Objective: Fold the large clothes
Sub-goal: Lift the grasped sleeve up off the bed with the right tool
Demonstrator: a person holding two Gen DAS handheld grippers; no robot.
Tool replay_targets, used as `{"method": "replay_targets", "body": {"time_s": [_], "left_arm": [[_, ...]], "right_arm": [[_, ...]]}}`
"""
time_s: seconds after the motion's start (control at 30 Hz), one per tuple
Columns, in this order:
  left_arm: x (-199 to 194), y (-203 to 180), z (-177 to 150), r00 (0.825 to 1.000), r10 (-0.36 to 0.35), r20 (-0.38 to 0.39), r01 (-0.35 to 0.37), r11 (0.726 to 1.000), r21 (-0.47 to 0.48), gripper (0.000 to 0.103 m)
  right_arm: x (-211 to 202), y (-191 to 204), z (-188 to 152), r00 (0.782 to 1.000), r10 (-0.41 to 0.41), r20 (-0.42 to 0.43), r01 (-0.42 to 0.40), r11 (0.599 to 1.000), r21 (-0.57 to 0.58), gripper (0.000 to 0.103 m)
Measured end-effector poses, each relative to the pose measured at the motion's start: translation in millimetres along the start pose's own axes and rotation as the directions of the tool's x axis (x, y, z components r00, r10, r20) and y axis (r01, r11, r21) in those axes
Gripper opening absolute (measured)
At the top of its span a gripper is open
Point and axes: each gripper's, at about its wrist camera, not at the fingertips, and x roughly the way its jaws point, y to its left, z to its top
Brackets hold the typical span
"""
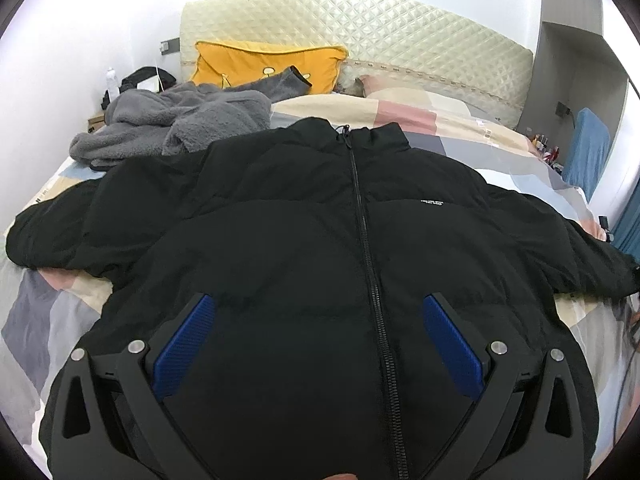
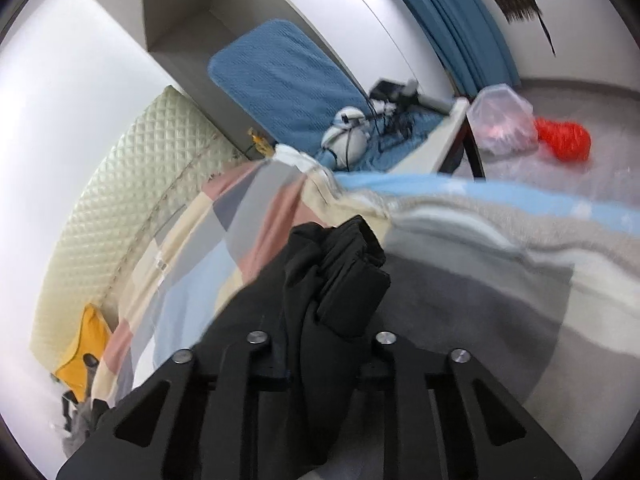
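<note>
Folding has barely begun, judging by how the black puffer jacket (image 1: 320,220) lies: flat on its back across the patchwork duvet (image 1: 460,128), zipped up, collar toward the quilted headboard (image 1: 360,28), both sleeves spread wide to either side. No panel or sleeve is turned in yet in the left wrist view. At the jacket's right sleeve cuff (image 2: 344,272) the right gripper (image 2: 320,364) is clamped onto bunched black fabric (its fingertips are buried in the cloth, so the pinch itself is hidden), which looks like the start of drawing that sleeve across the chest. The left gripper (image 1: 316,344) hovers over the lower front of the jacket with its blue pads (image 1: 184,344) wide apart and nothing between them. Both sleeves, the sides and the final fold are all left to do. Beyond the jacket, a grey fleece garment (image 1: 180,120) is heaped beside a yellow cushion (image 1: 268,66).
</note>
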Motion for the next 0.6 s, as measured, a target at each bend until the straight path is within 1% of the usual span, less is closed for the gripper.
{"method": "replay_targets", "body": {"time_s": [0.13,0.3,0.43,0.53,0.6], "left_arm": [[-9.8,-8.8,-5.1,1.000,-0.003,0.007,0.003,0.999,0.043,0.103],[-28.6,-11.4,-9.4,0.999,-0.011,0.042,0.008,0.997,0.083,0.103],[-30.2,-4.7,-8.8,0.998,-0.060,0.033,0.057,0.995,0.086,0.103],[-25.8,5.3,-7.1,0.999,-0.033,0.022,0.031,0.997,0.068,0.103],[-28.9,12.4,-5.8,0.999,-0.011,0.035,0.009,0.998,0.060,0.103]], "right_arm": [[-25.6,32.9,25.6,0.998,0.024,0.057,-0.023,0.999,-0.029,0.012],[-56.6,72.7,50.7,0.993,0.061,0.100,-0.053,0.995,-0.082,0.011],[-86.0,112.5,57.9,0.986,0.118,0.114,-0.103,0.987,-0.124,0.012],[-109.5,143.3,56.5,0.982,0.154,0.105,-0.134,0.975,-0.179,0.012],[-133.1,175.7,52.6,0.976,0.189,0.106,-0.159,0.958,-0.240,0.012]]}}
